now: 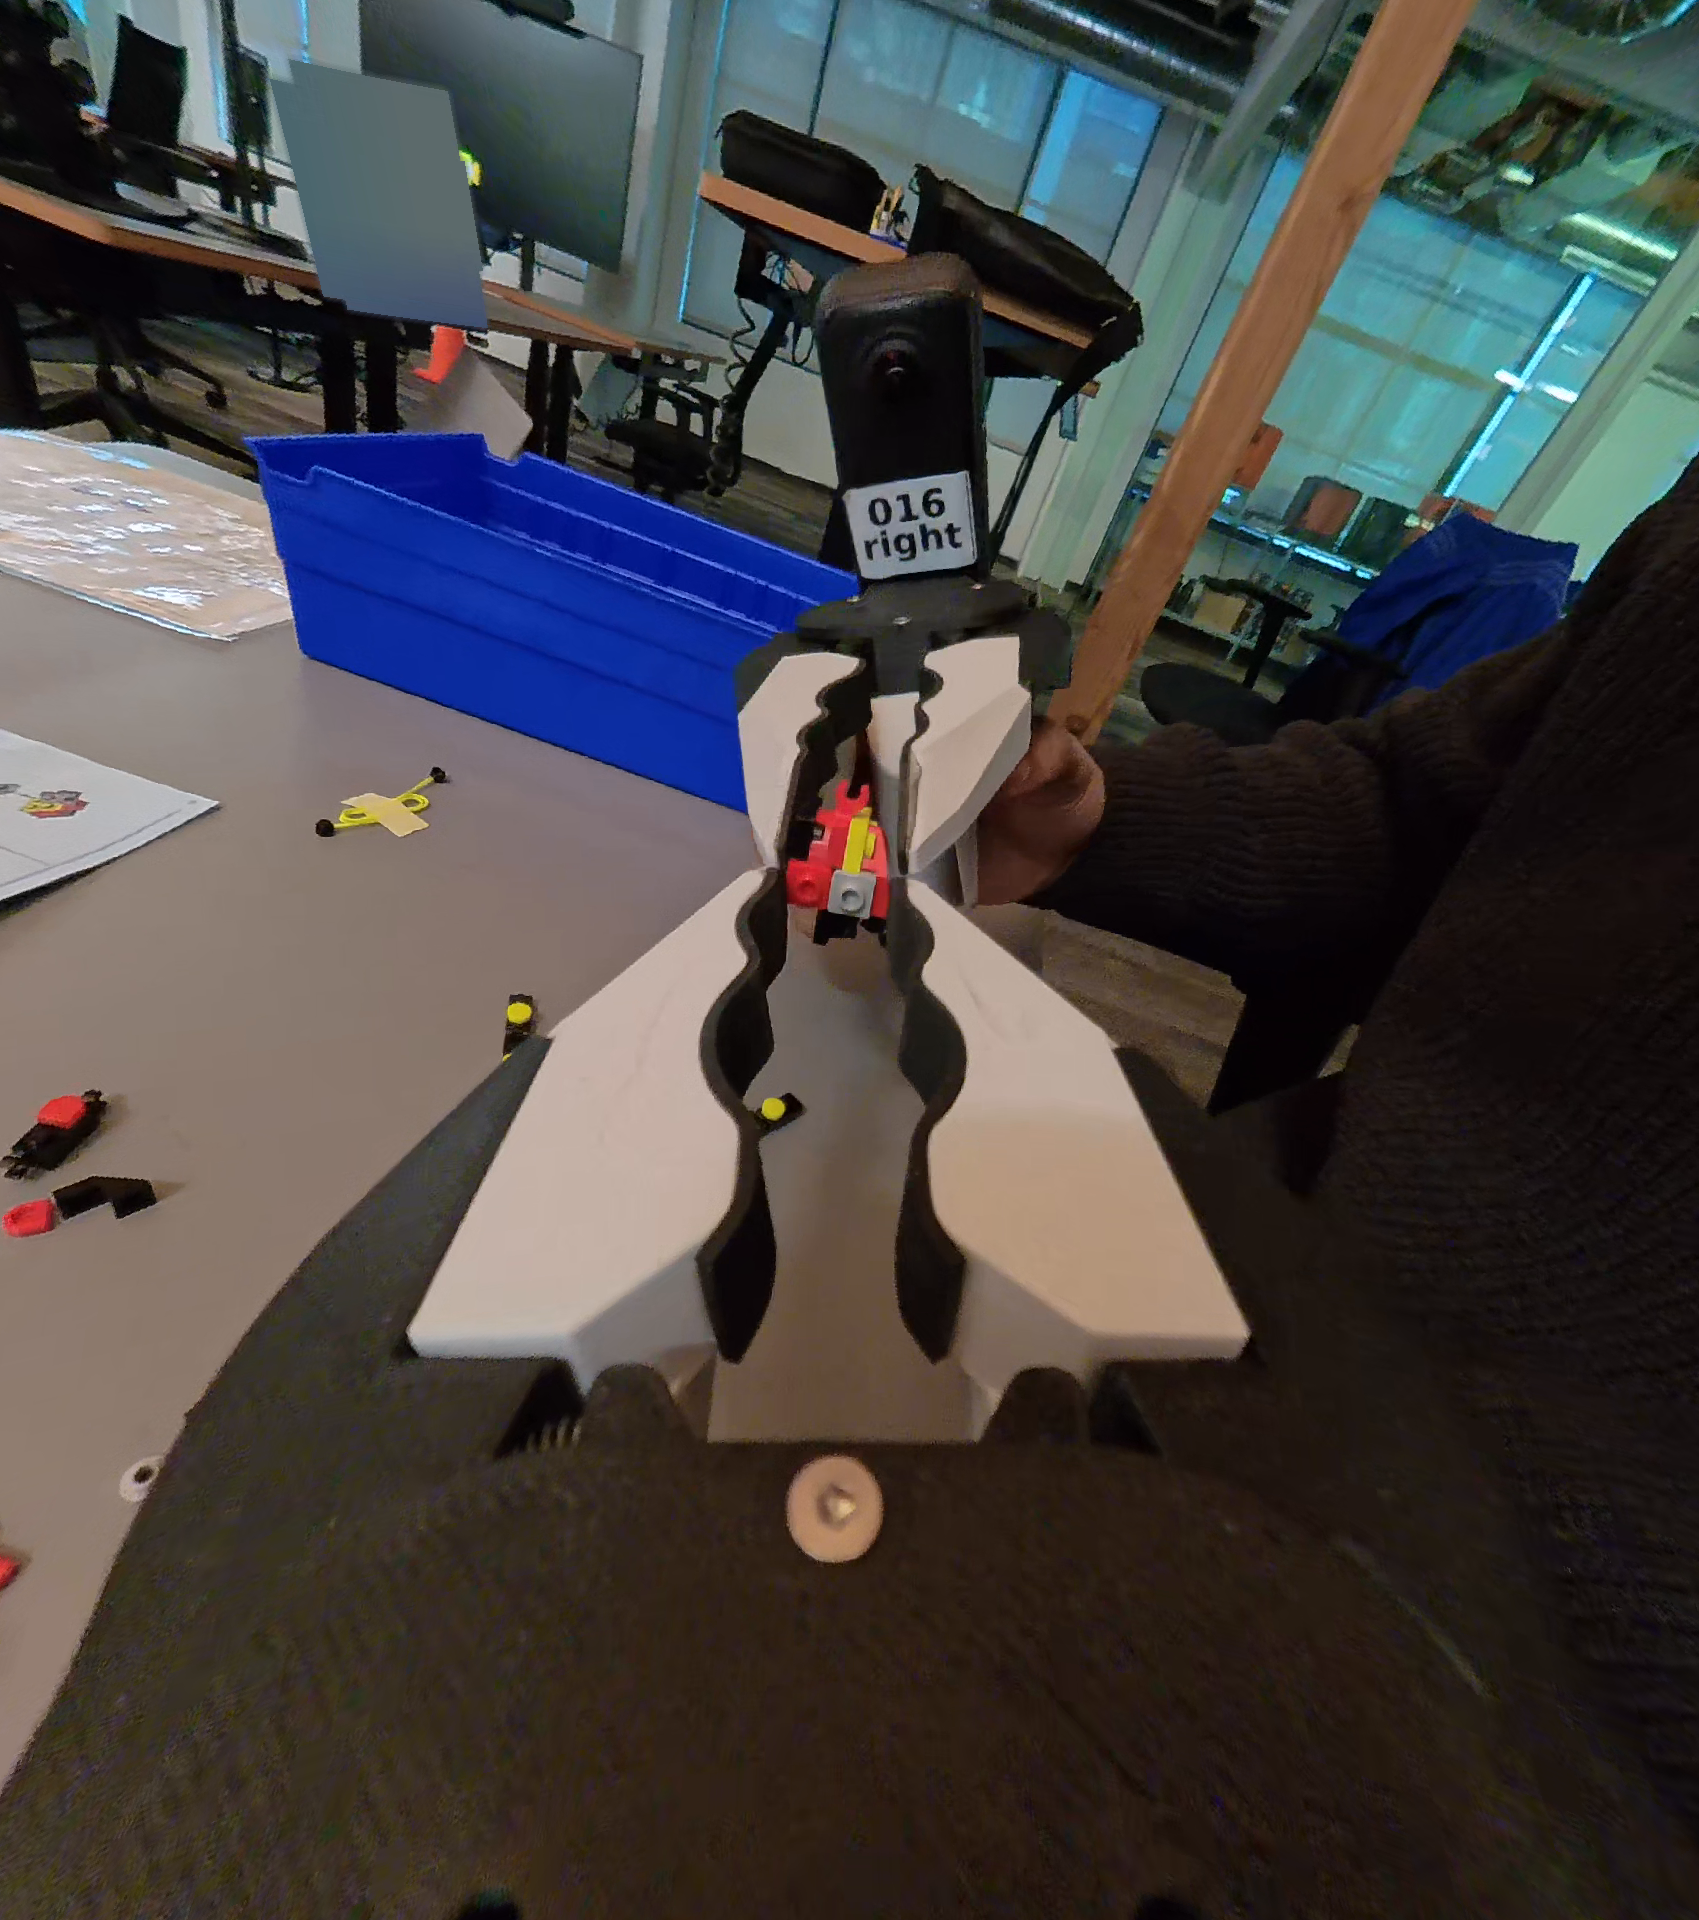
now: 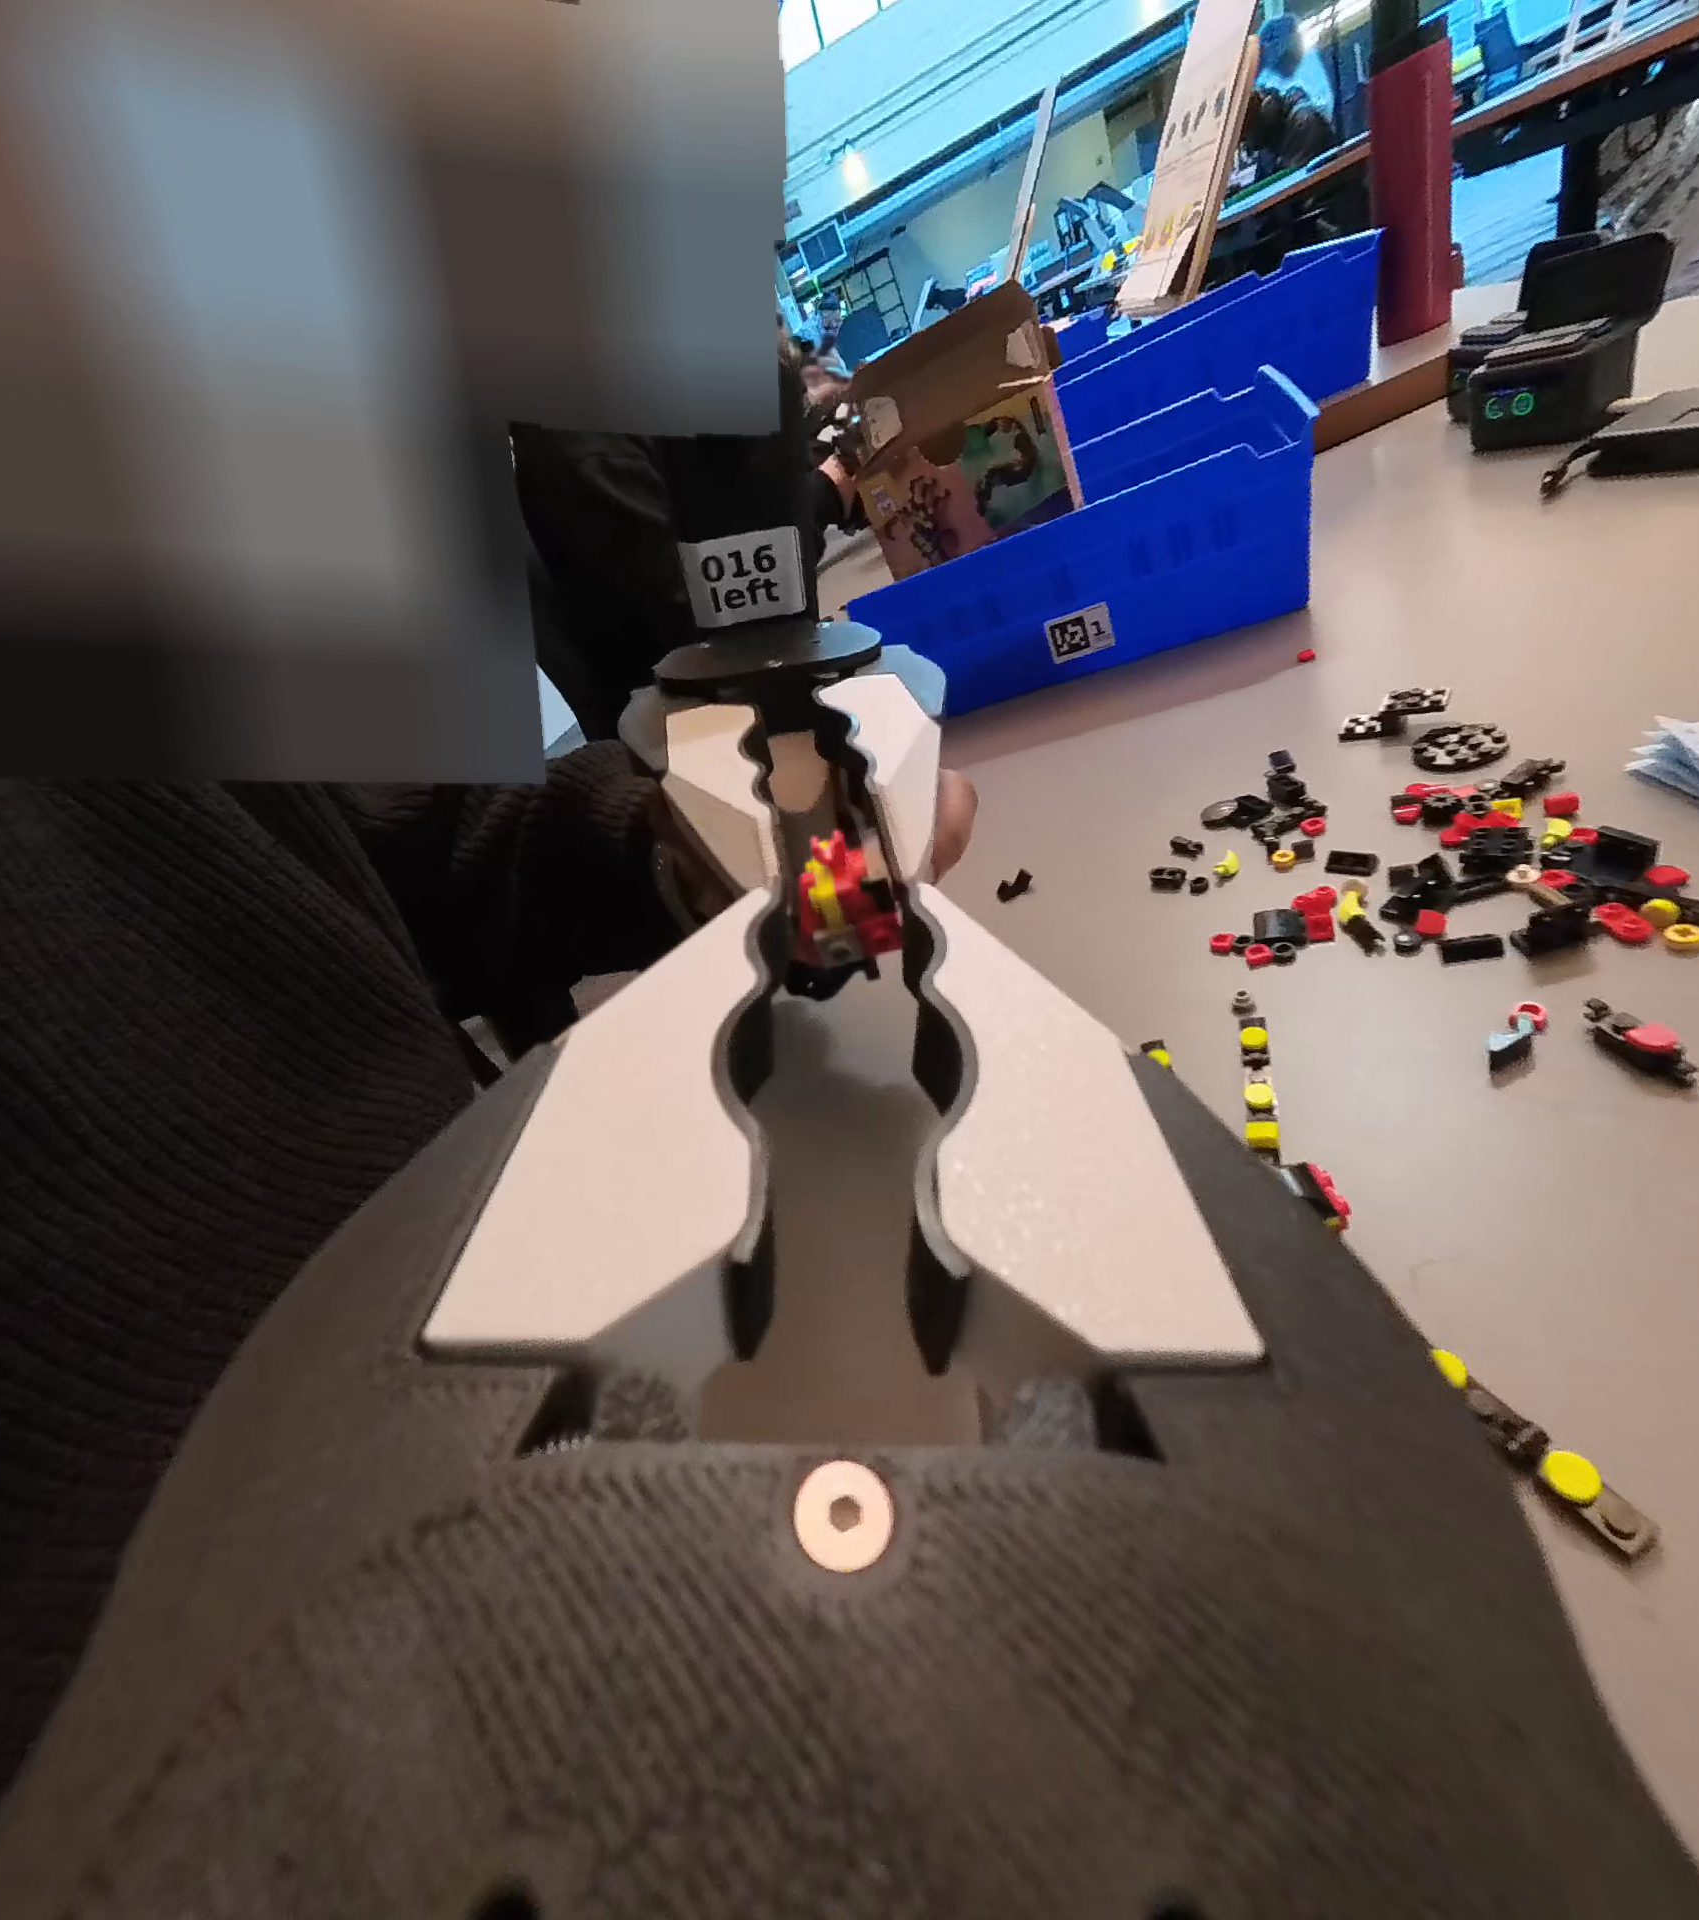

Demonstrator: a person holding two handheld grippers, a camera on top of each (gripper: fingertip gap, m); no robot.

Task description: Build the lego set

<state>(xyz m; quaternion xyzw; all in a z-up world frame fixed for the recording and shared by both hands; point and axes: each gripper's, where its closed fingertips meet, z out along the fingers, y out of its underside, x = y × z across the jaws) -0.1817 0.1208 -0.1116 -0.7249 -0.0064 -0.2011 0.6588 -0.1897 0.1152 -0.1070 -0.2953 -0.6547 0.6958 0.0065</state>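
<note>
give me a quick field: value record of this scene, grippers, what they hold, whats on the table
left hand-held gripper: closed on the lego assembly
right hand-held gripper: closed on the same assembly, tip to tip with the left
lego assembly: small red, yellow, grey and black build, held above the table
table: grey
loose pieces: red, black and yellow, scattered
blue bin: on the table beyond the grippers
instruction sheet: flat on the table

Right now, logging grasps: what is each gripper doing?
Left gripper: shut on the red lego assembly, held above the table.
Right gripper: shut on the same assembly from the opposite side.
</note>
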